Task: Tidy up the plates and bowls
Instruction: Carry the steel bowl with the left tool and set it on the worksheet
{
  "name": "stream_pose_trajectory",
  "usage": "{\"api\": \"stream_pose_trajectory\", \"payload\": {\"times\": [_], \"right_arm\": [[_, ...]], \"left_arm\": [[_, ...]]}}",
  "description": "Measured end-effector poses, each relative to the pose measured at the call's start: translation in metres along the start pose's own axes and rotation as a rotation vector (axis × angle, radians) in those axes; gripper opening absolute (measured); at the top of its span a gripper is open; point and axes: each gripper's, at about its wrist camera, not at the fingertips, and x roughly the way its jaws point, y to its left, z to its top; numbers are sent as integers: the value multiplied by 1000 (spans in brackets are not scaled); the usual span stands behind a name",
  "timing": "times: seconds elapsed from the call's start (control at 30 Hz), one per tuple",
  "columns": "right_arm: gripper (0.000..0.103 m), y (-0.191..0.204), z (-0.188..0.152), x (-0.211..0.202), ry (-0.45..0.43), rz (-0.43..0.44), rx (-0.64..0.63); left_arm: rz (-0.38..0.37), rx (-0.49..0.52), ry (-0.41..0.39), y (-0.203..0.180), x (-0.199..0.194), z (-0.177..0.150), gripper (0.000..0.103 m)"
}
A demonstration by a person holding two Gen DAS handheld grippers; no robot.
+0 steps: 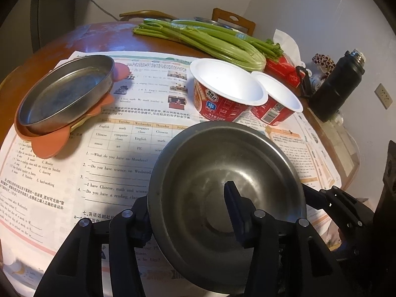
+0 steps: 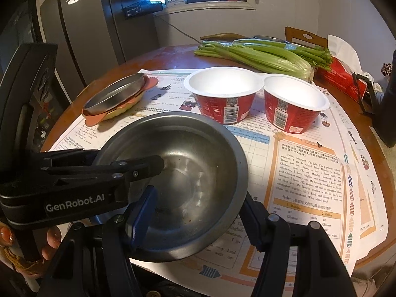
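Observation:
A steel bowl (image 1: 222,173) (image 2: 193,163) sits low over the paper-covered table. My left gripper (image 1: 188,212) is shut on its near-left rim, one finger inside the bowl, one outside; it shows from the side in the right wrist view (image 2: 153,165). My right gripper (image 2: 193,212) straddles the bowl's near rim, one finger (image 2: 141,212) inside and one outside at the right, jaws apart. A steel plate (image 1: 66,91) (image 2: 116,94) rests on orange and yellow plates (image 1: 49,141) at far left. Two red paper bowls (image 1: 227,89) (image 2: 294,101) stand behind.
Celery (image 1: 210,39) (image 2: 259,54) lies across the far table. A red tissue box (image 1: 282,69) and a black bottle (image 1: 336,84) stand at the right edge. Worksheets (image 1: 111,163) cover the round wooden table. Chairs and a fridge (image 2: 81,24) stand beyond.

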Motion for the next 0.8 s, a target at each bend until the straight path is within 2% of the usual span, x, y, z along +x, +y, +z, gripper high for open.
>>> {"api": "stream_pose_trajectory", "payload": {"times": [0.07,0.47,0.67,0.8], "right_arm": [[65,-5,0,-2,-4,2,13],[65,-33,8,-22,-73,55,154],[65,-44,22,-21,-74,82,240],[65,-52,34,-17,-68,91,285]], "left_arm": [[6,1,-8,1,-3,0,59],[19,-5,-80,9,-32,17,60],[6,17,-123,8,-43,51,60],[-1,27,-124,6,-41,75,60]]}}
